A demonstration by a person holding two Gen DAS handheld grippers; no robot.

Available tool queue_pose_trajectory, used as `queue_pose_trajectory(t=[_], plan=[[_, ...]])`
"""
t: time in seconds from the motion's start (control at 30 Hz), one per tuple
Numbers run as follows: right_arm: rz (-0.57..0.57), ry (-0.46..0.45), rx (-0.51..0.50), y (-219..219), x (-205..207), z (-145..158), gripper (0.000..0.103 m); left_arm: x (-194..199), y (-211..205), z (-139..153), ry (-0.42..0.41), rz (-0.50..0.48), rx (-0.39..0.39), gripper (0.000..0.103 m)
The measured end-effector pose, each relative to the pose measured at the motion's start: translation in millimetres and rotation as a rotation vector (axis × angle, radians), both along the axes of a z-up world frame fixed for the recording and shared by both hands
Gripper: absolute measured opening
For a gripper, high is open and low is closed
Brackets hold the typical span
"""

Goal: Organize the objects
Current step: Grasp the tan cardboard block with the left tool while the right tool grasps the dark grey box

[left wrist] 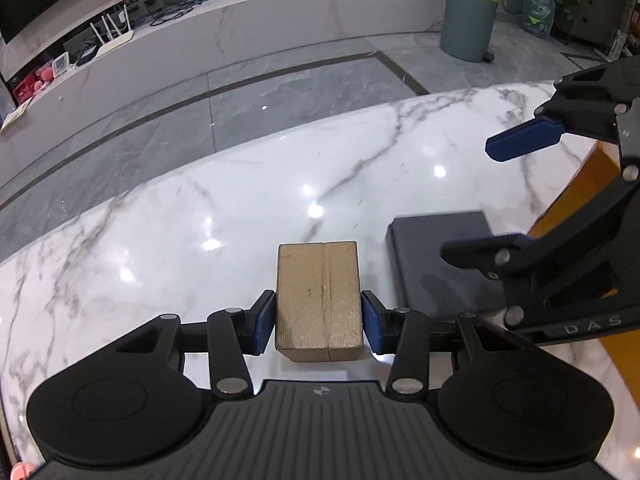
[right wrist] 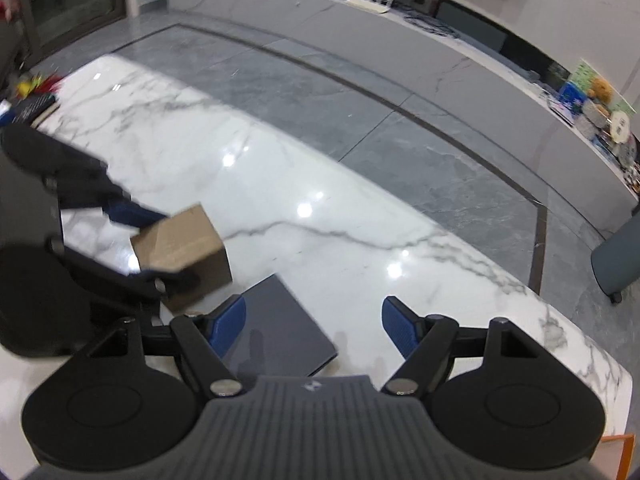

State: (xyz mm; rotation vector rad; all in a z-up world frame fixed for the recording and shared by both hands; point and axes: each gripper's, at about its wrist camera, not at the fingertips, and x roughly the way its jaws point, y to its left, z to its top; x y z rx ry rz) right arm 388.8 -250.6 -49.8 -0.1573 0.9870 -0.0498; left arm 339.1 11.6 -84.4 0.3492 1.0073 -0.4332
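A small brown cardboard box (left wrist: pixel 319 300) sits on the white marble table (left wrist: pixel 180 220), and my left gripper (left wrist: pixel 318 312) is shut on it, its blue pads (left wrist: pixel 264 320) pressing both sides. To its right lies a flat dark grey case (left wrist: pixel 436 256). The right wrist view shows the same box (right wrist: pixel 188 248) held by the left gripper (right wrist: pixel 160 248) at the left. My right gripper (right wrist: pixel 312 312) hovers open above the grey case (right wrist: pixel 280 328); one blue finger is over the case, the other over bare table (right wrist: pixel 320 208). From the left wrist, the right gripper (left wrist: pixel 468 200) appears open at the far right.
The table's curved far edge drops to a grey tiled floor. A long marble ledge (left wrist: pixel 240 32) with clutter runs along the wall, beside a grey bin (left wrist: pixel 468 20). Something orange (left wrist: pixel 580 192) sits past the table's right edge. A dark remote (right wrist: pixel 34 108) lies at the table's far left corner.
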Motion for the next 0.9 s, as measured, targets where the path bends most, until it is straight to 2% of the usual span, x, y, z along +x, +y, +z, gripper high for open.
queue_pose_trajectory(t=[0.23,0.3,0.47,0.67,0.77,0.9], plan=[[0.096,0.089,-0.06,18,5,-17,0.077,-7,29,2,0.034,-0.01,0.029,0.051],[0.106,0.095,-0.05,16,8,-18,0.078,-5,36,1,0.051,-0.006,0.032,0.051],[0.177,0.145,-0.045,14,22,-18,0.082,-4,44,-7,0.067,0.004,0.013,0.052],[0.263,0.227,0.013,14,35,-22,0.083,-4,50,-20,0.093,0.017,-0.01,0.052],[0.31,0.271,-0.014,21,36,-29,0.083,-5,51,-24,0.085,0.016,-0.017,0.052],[0.32,0.293,-0.048,27,38,-41,0.084,-7,54,-25,0.075,0.016,-0.039,0.051]])
